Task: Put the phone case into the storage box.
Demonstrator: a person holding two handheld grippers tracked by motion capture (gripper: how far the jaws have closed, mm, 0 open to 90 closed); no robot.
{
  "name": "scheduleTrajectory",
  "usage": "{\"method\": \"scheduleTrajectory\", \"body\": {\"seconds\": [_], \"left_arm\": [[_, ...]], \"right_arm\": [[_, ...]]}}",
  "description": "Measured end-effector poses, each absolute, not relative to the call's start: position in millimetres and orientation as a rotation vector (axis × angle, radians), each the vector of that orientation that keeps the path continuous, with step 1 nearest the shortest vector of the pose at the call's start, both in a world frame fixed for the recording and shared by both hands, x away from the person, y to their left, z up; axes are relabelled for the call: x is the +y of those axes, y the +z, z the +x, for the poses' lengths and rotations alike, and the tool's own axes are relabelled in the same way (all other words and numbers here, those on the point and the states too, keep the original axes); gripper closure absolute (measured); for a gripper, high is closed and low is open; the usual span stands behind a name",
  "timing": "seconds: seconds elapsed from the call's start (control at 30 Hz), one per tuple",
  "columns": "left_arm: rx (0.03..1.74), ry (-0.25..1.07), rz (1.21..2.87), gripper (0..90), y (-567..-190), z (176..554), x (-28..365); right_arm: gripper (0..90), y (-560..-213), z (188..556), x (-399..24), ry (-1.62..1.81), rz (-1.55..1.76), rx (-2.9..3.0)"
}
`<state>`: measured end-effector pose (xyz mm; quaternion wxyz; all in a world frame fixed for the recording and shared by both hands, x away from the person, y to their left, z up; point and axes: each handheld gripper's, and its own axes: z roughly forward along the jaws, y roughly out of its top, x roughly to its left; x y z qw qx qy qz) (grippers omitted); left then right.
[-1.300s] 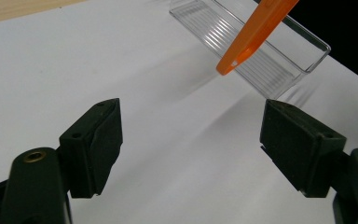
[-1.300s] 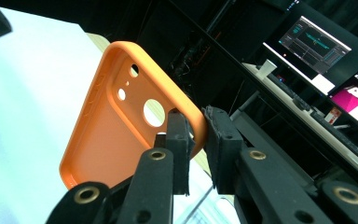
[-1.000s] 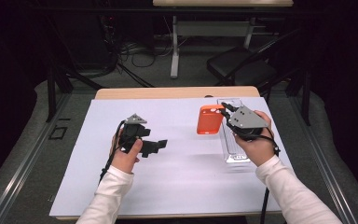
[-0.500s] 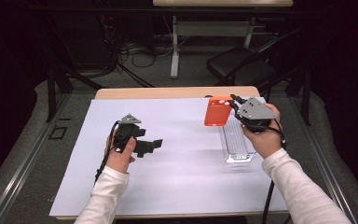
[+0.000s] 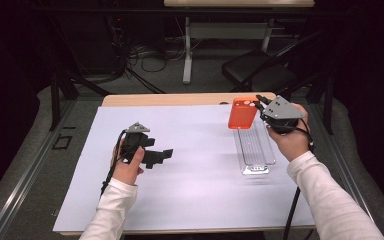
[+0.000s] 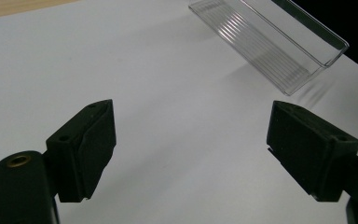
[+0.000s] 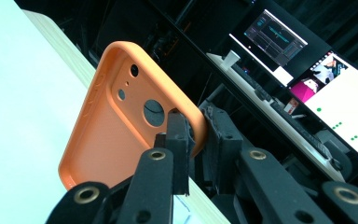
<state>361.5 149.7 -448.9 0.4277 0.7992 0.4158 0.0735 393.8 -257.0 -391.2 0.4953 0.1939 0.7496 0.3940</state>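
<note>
An orange phone case (image 5: 242, 113) hangs in the air above the far right of the table, pinched by its edge in my right gripper (image 5: 261, 106). In the right gripper view the case (image 7: 121, 126) shows its inner side with camera holes, and the two black jaws (image 7: 191, 135) are shut on its rim. A clear plastic tray (image 5: 254, 149) lies on the white sheet just below it, seen too in the left gripper view (image 6: 270, 42). My left gripper (image 5: 161, 156) hovers over the left middle of the sheet, open, with nothing between its pads (image 6: 93, 140).
A white sheet (image 5: 190, 170) covers most of the wooden table (image 5: 170, 99). Beyond the far edge stand a dark chair (image 5: 252, 70), desk legs and cables on the floor. Lit monitors (image 7: 303, 60) appear in the right gripper view.
My right gripper has lifted the orange case off the tray area and carried it toward the far right edge, tilting it upright. The left gripper has stayed nearly still.
</note>
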Motion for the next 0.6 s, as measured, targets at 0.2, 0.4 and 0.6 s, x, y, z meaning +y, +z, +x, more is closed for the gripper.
{"method": "scheduleTrajectory", "body": {"seconds": [0.2, 0.4, 0.6], "left_arm": [[1.04, 0.18, 1.994, 16.2, -449, 361, 151], [1.044, 0.177, 1.988, 16.2, -450, 363, 155], [1.049, 0.177, 1.985, 16.2, -450, 362, 157]], "right_arm": [[80.5, -391, 406, -263, 0.923, 0.466, 1.824], [80.5, -390, 418, -268, 0.905, 0.466, 1.824], [80.5, -390, 426, -272, 0.873, 0.47, 1.831]]}}
